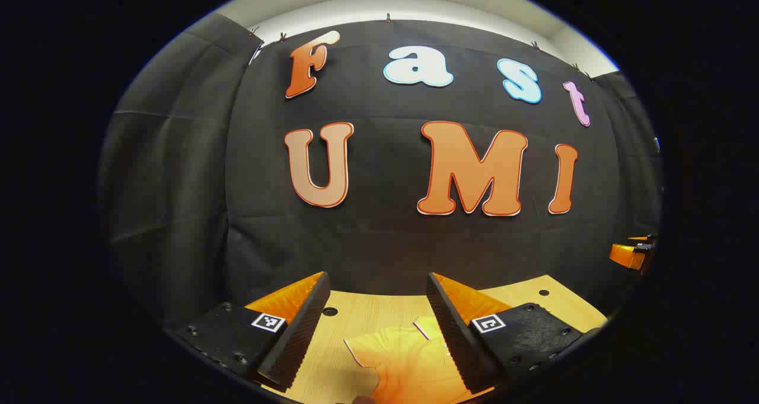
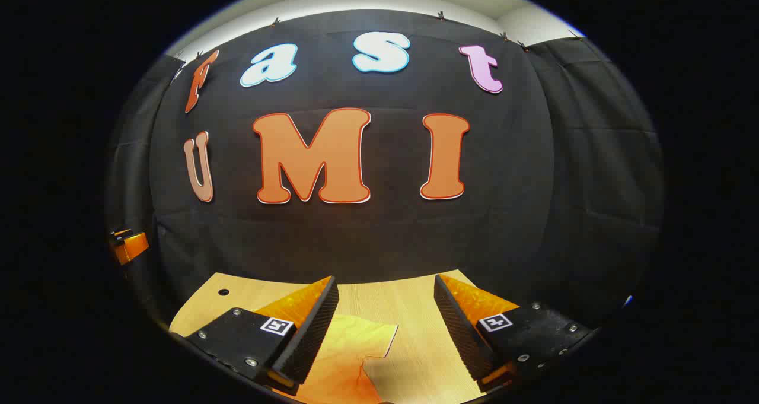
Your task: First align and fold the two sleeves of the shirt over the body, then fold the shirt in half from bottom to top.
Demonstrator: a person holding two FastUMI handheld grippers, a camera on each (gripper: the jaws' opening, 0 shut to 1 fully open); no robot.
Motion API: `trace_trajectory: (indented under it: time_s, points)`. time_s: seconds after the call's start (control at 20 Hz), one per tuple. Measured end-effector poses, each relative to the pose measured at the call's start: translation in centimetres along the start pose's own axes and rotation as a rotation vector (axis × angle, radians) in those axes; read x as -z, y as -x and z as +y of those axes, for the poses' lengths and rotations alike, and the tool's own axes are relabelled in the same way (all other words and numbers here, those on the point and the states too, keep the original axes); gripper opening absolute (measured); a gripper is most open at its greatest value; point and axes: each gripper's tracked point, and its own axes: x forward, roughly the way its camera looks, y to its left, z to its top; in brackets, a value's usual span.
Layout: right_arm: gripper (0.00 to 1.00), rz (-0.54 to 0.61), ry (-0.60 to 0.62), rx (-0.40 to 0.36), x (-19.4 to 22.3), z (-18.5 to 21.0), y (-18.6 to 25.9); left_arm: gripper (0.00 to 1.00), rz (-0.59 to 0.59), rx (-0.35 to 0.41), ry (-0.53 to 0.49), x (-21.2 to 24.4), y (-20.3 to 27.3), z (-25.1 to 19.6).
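Left gripper view first: the left gripper hangs above the worktop, its two fingers spread wide with nothing between them and nothing touched. The inner faces of those fingers are ribbed, wedge-shaped, tapering toward the tips. Below the gap lies the shirt, an orange garment with a pale trim line along its edges, lying flat on the light wood-grain worktop; one short sleeve points out to the left of it. A small round hole sits in the wood just beyond the left finger, another hole farther right. At the far right edge, the other gripper's tip pokes in, well apart.

Over to the right gripper view: the right gripper is also held above the worktop, fingers wide apart, gripping nothing. The shirt shows low down, partly under the left-hand finger, a sleeve edge with that same pale trim reaching into the gap. Smooth fabric, flat against the wood. Behind it all, the black cloth wall hangs in soft folds.
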Motion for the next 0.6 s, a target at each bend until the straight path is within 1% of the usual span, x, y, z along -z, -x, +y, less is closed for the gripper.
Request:
trace_trajectory:
  time_s: [0.15, 0.2, 0.25, 0.6]
  points:
    - [0.98, 0.004, -0.002, -0.007, -0.06, 0.30, 0.14, 0.98, 0.004, 0.016, -0.003, 0.18, 0.16, -0.35]
    - [1.00, 0.003, 0.000, -0.006, 0.06, 0.26, 0.07, 0.98, 0.001, 0.018, -0.003, 0.02, 0.19, -0.39]
    - [0.98, 0.003, 0.005, -0.005, -0.01, 0.32, 0.03, 0.98, 0.000, 0.017, -0.004, 0.08, 0.32, -0.24]
    - [0.97, -0.012, 0.016, -0.003, -0.16, 0.54, 0.33, 0.98, 0.001, 0.009, -0.001, 0.50, 0.47, 0.18]
